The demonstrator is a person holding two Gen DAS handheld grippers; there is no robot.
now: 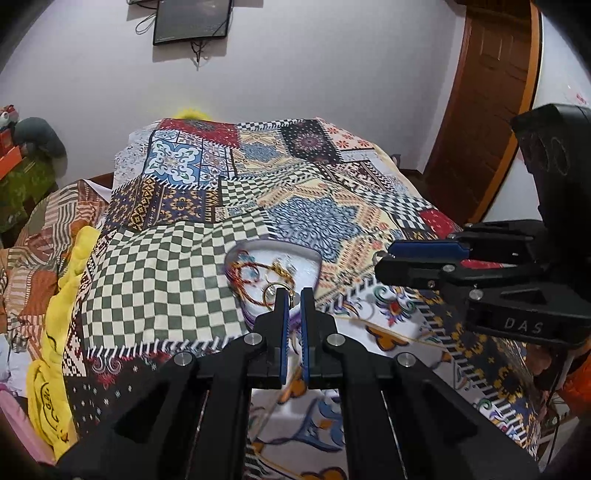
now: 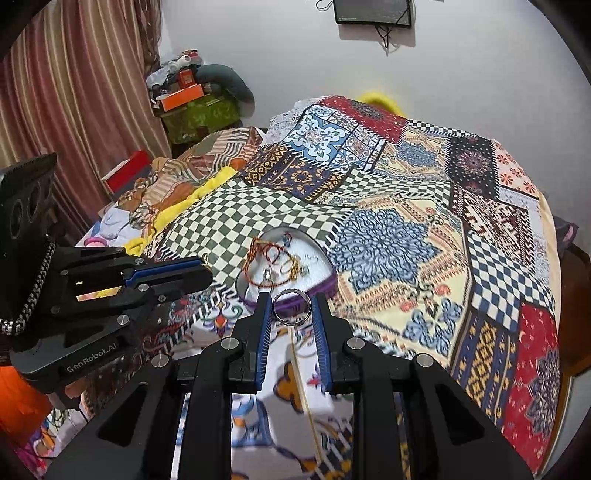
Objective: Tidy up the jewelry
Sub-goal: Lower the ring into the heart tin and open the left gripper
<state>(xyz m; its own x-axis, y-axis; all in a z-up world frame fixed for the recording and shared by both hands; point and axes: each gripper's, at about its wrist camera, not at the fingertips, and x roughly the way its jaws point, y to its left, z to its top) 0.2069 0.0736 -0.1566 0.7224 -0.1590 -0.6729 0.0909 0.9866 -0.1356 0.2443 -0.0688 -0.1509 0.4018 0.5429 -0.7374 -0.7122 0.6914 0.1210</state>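
A heart-shaped white tray (image 1: 308, 267) with a purple rim lies on the patchwork bedspread and holds red thread bracelets (image 1: 243, 275) and a gold chain (image 1: 282, 267). My left gripper (image 1: 294, 293) is shut on a small gold ring (image 1: 272, 290), just over the tray's near edge. In the right wrist view the left gripper (image 2: 207, 265) comes in from the left with the gold piece at its tips. My right gripper (image 2: 291, 300) is shut on a wide silver ring (image 2: 292, 307), held above the near rim of the tray (image 2: 325, 260). It also shows in the left wrist view as the right gripper (image 1: 382, 258).
The patchwork bedspread (image 2: 406, 229) covers the bed. Yellow cloth (image 1: 59, 332) and striped fabric (image 1: 40, 236) are heaped along its left side. A wooden door (image 1: 484, 110) stands at the right, a dark screen (image 1: 192, 18) hangs on the wall, and cluttered boxes (image 2: 184, 92) sit by the curtain.
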